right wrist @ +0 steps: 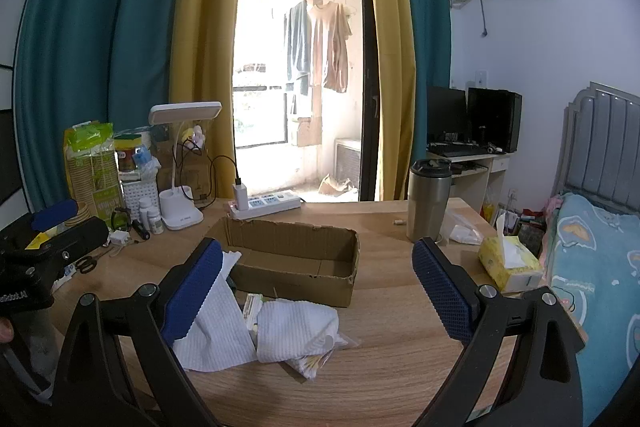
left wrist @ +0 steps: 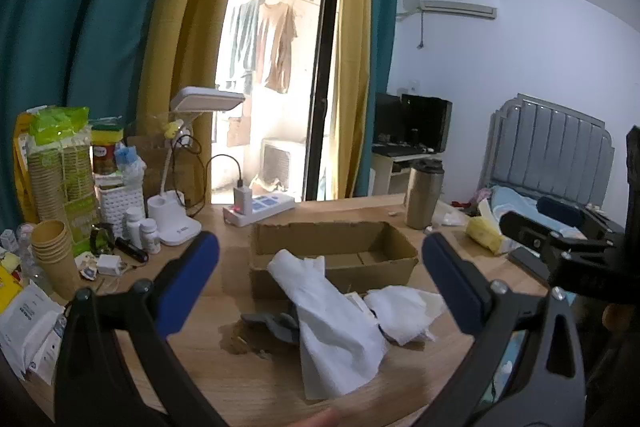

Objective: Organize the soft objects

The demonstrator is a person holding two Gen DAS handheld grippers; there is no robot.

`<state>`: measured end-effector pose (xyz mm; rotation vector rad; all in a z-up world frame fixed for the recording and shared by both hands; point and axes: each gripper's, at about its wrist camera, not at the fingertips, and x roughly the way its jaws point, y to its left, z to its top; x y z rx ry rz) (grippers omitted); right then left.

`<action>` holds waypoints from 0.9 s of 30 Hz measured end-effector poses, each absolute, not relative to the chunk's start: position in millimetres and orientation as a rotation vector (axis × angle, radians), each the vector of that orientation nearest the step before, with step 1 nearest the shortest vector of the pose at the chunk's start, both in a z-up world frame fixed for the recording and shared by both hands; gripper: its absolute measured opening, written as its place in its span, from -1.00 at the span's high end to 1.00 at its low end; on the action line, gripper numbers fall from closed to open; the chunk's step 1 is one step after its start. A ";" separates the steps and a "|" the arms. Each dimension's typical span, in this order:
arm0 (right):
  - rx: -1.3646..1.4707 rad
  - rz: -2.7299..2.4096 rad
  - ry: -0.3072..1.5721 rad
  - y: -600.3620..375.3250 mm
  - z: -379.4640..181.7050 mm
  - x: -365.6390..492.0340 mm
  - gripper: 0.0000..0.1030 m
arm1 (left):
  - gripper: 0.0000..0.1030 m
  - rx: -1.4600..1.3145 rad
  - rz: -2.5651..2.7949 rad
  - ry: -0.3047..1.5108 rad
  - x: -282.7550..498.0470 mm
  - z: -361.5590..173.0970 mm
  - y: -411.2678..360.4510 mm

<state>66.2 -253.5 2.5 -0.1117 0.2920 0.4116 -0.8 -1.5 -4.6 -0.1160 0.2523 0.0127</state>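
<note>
Ahead of the left gripper (left wrist: 320, 283), on the tabletop (left wrist: 240, 379): two cloths (left wrist: 336, 331), side by side, before a cardboard box (left wrist: 332, 251). Beyond the right gripper (right wrist: 318, 291): steel tumbler (right wrist: 428, 201). Right of it: tissue pack (right wrist: 510, 261). Behind the box: power strip (right wrist: 268, 205). Far left: lamp (right wrist: 180, 183).

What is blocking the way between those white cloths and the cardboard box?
Nothing visible. The white cloths lie on the table right in front of the open cardboard box, which looks empty. Both tongs, left and right, hang open over them.
</note>
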 end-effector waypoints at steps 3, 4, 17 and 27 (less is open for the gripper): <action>-0.110 0.411 0.292 -254.1 2.0 65.9 -0.90 | -0.99 -0.117 0.006 0.258 1.2 -4.4 -1.3; -0.110 0.411 0.293 -253.7 2.0 66.2 -0.90 | -0.99 -0.118 0.005 0.259 2.4 -5.4 -0.7; -0.110 0.411 0.291 -253.4 1.6 66.8 -0.90 | -0.99 -0.118 0.004 0.267 3.5 -8.2 -2.3; -0.110 0.410 0.293 -253.7 1.7 66.0 -0.90 | -0.99 -0.120 0.000 0.276 3.0 -8.2 -4.2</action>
